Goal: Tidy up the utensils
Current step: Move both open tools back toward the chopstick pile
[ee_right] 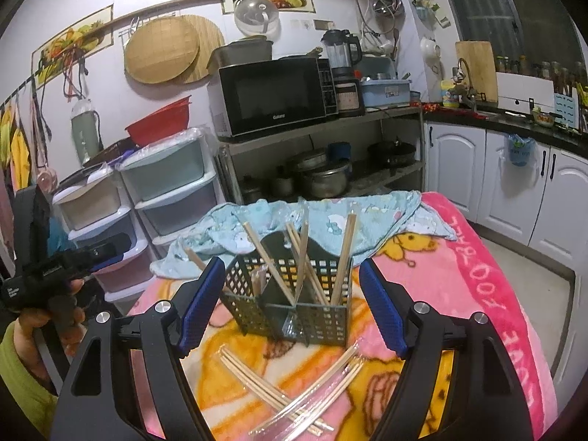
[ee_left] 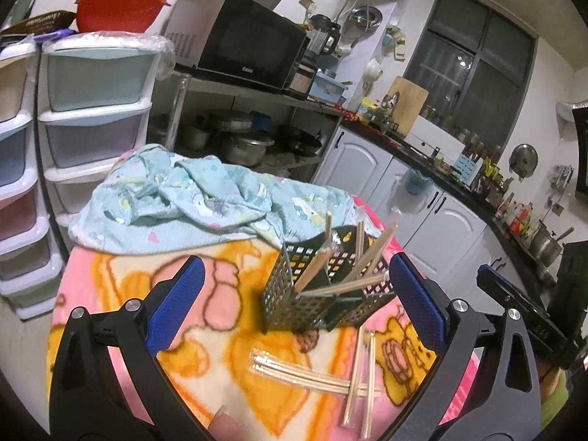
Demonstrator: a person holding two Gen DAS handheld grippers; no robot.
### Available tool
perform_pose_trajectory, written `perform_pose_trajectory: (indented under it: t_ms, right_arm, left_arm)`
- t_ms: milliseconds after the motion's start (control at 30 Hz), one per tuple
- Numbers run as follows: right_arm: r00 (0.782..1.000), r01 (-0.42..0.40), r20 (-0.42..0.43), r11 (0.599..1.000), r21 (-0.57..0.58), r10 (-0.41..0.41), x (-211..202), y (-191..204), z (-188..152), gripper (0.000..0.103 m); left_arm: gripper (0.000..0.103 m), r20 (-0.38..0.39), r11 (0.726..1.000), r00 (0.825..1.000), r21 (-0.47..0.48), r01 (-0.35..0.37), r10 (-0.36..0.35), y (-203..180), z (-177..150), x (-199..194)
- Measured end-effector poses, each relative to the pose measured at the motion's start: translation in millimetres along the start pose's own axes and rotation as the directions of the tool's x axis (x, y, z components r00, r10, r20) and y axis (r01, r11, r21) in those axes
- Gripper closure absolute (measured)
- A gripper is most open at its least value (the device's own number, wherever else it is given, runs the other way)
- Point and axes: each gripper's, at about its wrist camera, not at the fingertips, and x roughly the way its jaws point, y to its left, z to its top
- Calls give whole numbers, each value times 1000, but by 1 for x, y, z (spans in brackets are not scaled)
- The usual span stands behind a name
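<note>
Lying nearest the lenses, loose wooden chopsticks (ee_right: 294, 397) crossed one another at the lower centre of both frames, some still in clear plastic sleeves, on a pink and yellow cartoon blanket (ee_left: 220, 360) that covered the bench.

Both grippers hung above that pile. The left gripper (ee_left: 294, 301) stood wide, with nothing pressed by its blue pads (ee_left: 176, 305). The right gripper (ee_right: 292, 308) also stood open, somewhat narrower, its pads apart from everything. In each wrist view the pads framed the mesh holder without touching it.

Just beyond the loose sticks, at the centre of each frame, stood a dark perforated utensil holder (ee_right: 290, 305) with inner dividers. Several chopsticks (ee_right: 341, 261) leaned in its compartments at differing angles, their tips fanning outward above the rim.

At the lower left of the right wrist view a hand (ee_right: 55, 327) in a green sleeve gripped the handle of the other tool.

Behind the holder a crumpled light blue printed cloth (ee_left: 191, 198) lay across the far edge of the blanket.

Farther back stood stacked plastic drawers (ee_left: 95, 110) with a red bowl (ee_left: 117, 11) on top, and a metal shelf carrying a black microwave (ee_right: 275, 95) above several pots (ee_right: 323, 180). White cabinets (ee_right: 455, 169) and a dark window (ee_left: 474, 55) filled the right side.
</note>
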Motion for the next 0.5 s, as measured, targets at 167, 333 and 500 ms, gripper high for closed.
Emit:
perform_pose_trajectory:
  t_ms: [167,333,500]
  right_arm:
    - [1000,-8,-27,1000,-10,7,2,3,-9,30]
    - [999,-15,-47,1000,-19,14,3,5,-14,30]
    - [997,-14,-74,999,-37,11,3,7,-23,30]
  left_arm:
    - [11,-18,1000,1000,-3,-8,8,2,-8,2]
    - [11,-38,1000,999,3,-13,13,2,-17,5]
    - [11,-64,1000,998,12,-19,20,3,-26,10]
